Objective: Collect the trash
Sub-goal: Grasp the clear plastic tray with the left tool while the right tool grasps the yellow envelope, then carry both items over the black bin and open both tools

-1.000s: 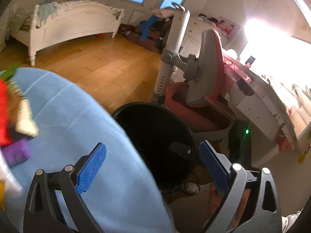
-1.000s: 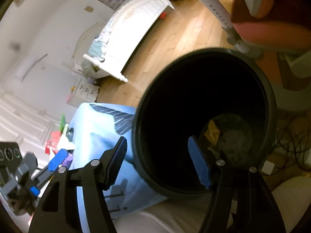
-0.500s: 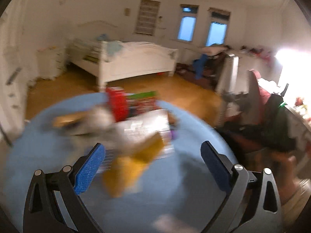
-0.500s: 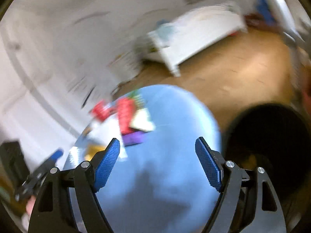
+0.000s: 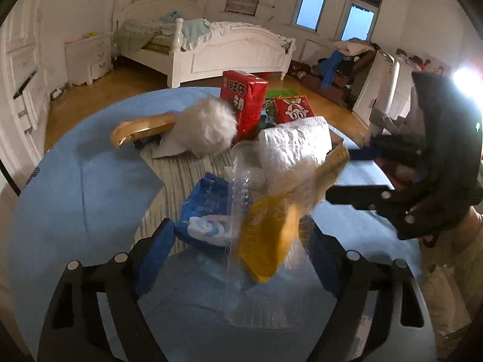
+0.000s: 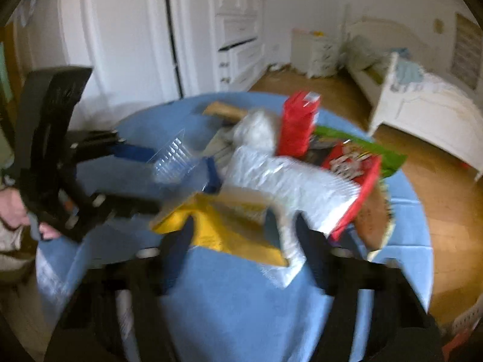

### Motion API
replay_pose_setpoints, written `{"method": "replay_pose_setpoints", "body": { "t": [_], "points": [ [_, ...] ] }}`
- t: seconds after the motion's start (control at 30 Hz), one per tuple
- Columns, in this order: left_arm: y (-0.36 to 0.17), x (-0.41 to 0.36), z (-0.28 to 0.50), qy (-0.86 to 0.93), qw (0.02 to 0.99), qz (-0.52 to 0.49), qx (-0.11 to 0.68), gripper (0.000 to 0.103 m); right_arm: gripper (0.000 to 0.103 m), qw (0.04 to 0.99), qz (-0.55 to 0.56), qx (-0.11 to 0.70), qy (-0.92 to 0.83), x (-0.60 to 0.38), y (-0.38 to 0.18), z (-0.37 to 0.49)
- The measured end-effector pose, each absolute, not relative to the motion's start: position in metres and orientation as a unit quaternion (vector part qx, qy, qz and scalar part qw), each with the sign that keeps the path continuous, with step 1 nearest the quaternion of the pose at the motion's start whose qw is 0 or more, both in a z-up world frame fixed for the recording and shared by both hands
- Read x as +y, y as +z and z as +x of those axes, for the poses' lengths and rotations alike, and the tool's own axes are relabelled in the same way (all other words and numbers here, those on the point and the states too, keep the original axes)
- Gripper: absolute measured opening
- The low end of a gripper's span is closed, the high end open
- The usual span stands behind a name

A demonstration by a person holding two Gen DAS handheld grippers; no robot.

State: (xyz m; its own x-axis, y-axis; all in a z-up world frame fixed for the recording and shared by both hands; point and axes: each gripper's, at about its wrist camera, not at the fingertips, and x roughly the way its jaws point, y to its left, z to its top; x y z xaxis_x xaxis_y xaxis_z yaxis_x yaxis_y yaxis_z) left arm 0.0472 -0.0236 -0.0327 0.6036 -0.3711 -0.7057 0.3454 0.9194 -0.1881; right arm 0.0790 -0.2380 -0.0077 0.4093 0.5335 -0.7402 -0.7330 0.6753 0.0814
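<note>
A bedroom with a wooden floor and a white bed [image 5: 229, 51] lies behind the round blue tabletop [image 5: 75, 199] I am working over, and most of the trash is still piled on it, so by my reckoning the job is far from done. No bin shows in either view, so I cannot tell how much has already gone in

Largest in the heap is the white plastic wrap [image 5: 295, 147] with the yellow bag [image 5: 268, 241] under its near end. My right fingers [image 6: 241, 235] are closing on that yellow bag [image 6: 217, 226] and the edge of the wrap [image 6: 286, 178]; both lie between them, but the view is blurred and I cannot tell whether the pads press yet. My left fingers [image 5: 238, 238] are closing too, around a clear plastic container [image 5: 244, 181] just beside the yellow bag, with no pad visibly touching it

Left to clear after these: the tall red carton [image 5: 243, 102], the red snack packet [image 5: 292, 110] with a green wrapper behind it, the white fluffy ball [image 5: 211, 126], the blue tissue pack [image 5: 205, 211] and the curved gold piece [image 5: 139, 126] at the far side
</note>
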Motion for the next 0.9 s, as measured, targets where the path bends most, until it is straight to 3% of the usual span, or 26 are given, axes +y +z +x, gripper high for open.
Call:
{"method": "replay_pose_setpoints", "body": {
  "t": [0.03,0.07,0.1,0.13,0.2,0.47,0.67,0.9],
  "points": [
    [-0.032,-0.019,0.043,-0.203,0.896,-0.020,0.394,0.073,0.030,0.825,-0.128,0.392,0.387,-0.236,-0.009,0.076],
    [-0.030,-0.017,0.042,-0.204,0.897,-0.020,0.391,0.058,0.027,0.821,-0.127,0.394,0.392,-0.235,-0.009,0.072],
    [-0.029,-0.015,0.040,-0.203,0.900,-0.021,0.385,0.051,0.021,0.823,-0.124,0.391,0.392,-0.236,-0.007,0.066],
    [-0.028,-0.015,0.039,-0.203,0.901,-0.022,0.382,0.049,0.013,0.826,-0.119,0.389,0.391,-0.236,-0.006,0.060],
    [-0.027,-0.015,0.037,-0.198,0.903,-0.019,0.381,0.048,0.006,0.833,-0.102,0.384,0.386,-0.238,-0.002,0.048],
    [-0.008,-0.004,0.021,-0.187,0.918,-0.039,0.348,0.046,0.004,0.874,-0.026,0.345,0.341,-0.271,0.026,0.010],
    [0.018,-0.003,0.018,-0.181,0.928,-0.063,0.319,0.046,0.003,0.917,0.089,0.264,0.285,-0.331,0.062,-0.023],
    [0.036,-0.052,0.027,-0.227,0.922,-0.051,0.309,0.046,0.003,0.939,0.102,0.241,0.223,-0.371,0.066,-0.047]
  ]
}}
